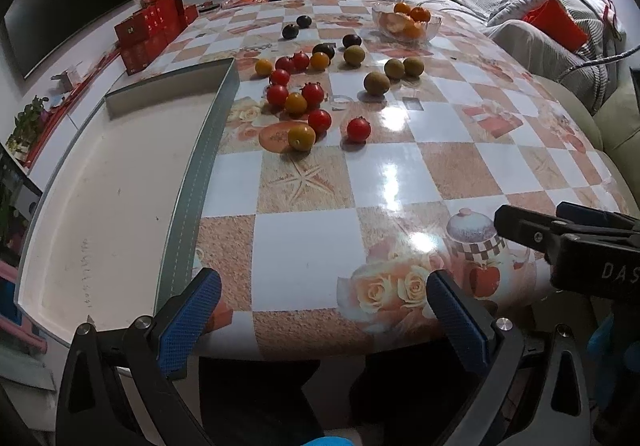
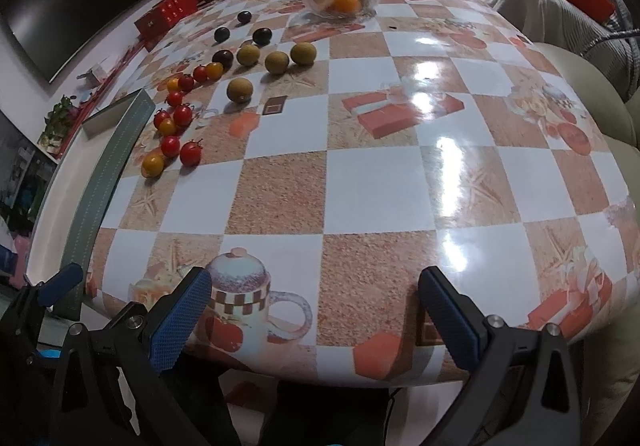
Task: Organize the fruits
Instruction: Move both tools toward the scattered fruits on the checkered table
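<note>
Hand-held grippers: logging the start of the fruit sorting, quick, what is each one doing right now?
Left hand-held gripper: open, holding nothing, over the near table edge.
Right hand-held gripper: open, holding nothing, also over the near edge.

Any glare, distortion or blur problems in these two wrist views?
Left wrist: glare patches on the tablecloth, strong fisheye bending of the tray, fruit sharp enough. Right wrist: bigger glare streaks across the tablecloth, dark vignetted corners, distant glass bowl slightly soft.
</note>
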`<control>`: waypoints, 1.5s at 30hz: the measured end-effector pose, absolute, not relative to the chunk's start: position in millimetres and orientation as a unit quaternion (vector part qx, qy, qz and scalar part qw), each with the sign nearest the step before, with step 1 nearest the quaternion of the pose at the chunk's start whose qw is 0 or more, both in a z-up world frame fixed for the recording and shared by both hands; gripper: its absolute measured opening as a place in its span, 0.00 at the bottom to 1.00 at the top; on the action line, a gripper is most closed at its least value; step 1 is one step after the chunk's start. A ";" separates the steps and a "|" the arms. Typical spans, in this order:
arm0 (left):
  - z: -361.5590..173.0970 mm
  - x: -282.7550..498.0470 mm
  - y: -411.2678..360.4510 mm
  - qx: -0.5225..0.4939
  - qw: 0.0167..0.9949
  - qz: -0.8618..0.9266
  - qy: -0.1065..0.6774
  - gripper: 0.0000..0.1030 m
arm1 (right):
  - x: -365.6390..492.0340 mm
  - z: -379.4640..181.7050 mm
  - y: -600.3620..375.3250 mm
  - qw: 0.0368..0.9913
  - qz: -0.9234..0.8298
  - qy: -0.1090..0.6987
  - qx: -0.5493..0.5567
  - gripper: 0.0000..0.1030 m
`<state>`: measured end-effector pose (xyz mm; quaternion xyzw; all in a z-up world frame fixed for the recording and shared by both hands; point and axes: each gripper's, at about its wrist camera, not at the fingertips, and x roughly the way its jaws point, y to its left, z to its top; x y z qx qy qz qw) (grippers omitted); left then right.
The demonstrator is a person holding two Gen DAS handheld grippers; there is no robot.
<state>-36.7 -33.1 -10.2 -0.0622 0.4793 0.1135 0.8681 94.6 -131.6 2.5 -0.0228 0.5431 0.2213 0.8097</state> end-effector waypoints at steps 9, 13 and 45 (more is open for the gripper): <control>-19.6 -32.8 -38.3 -0.054 0.858 0.114 0.497 1.00 | 73.7 -22.1 -201.8 0.819 0.221 0.530 -0.004 1.00; -20.1 -32.1 -38.1 -0.052 0.857 0.116 0.500 1.00 | 75.7 -22.1 -203.8 0.821 0.218 0.528 -0.004 1.00; -25.7 -5.1 -17.5 -0.088 0.835 0.119 0.530 1.00 | 82.9 -12.7 -208.6 0.831 0.211 0.515 -0.017 1.00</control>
